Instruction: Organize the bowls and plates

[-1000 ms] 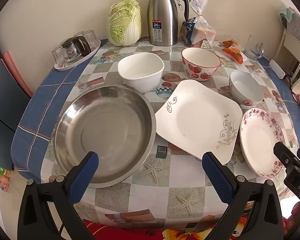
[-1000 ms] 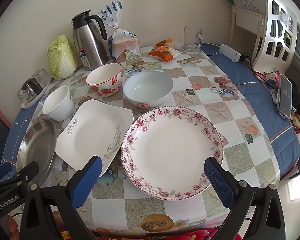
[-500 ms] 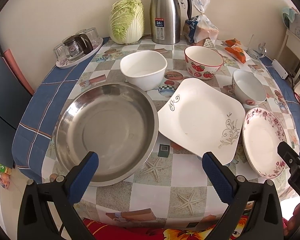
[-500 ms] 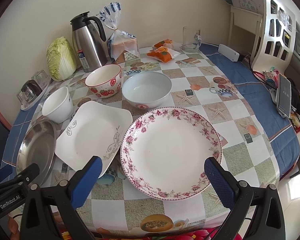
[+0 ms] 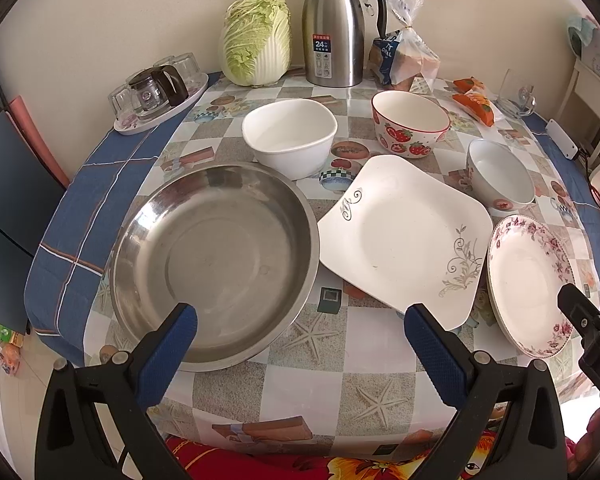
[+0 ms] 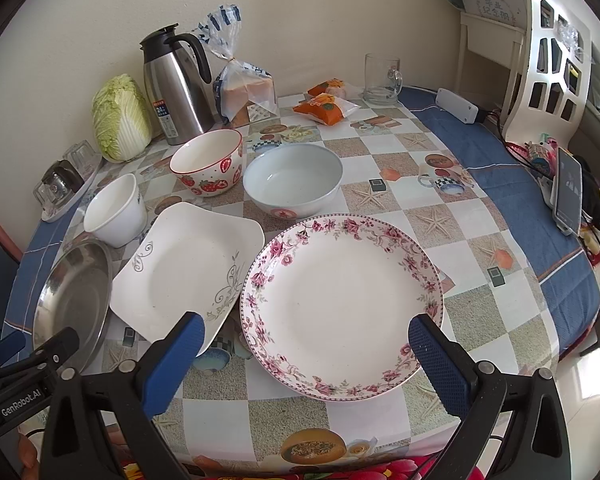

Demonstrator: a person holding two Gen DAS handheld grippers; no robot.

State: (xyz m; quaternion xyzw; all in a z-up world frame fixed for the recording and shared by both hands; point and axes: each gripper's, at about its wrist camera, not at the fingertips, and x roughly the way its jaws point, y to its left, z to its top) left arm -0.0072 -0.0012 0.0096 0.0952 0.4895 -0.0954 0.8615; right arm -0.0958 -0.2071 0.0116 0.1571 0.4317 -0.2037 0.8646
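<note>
Both grippers hang above the near table edge with jaws spread wide, holding nothing: the left gripper point(image 5: 300, 340) faces the round steel basin point(image 5: 216, 264), the right gripper point(image 6: 306, 348) faces the round rose-rimmed plate point(image 6: 342, 306). Between them lies the square white plate point(image 5: 404, 236).

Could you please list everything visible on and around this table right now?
Steel basin: 1, silver, front left.
Square plate: 1, white, centre.
Floral plate: 1, pink-rimmed, front right.
Bowls: 3; white, strawberry, pale blue.
Thermos: 1, steel, back.
Cabbage: 1, green, back.
Bread bag: 1, clear.
Snack packets: orange.
Glass mug: 1, clear.
Tray of glasses: back left.
Left gripper, right gripper: open.
</note>
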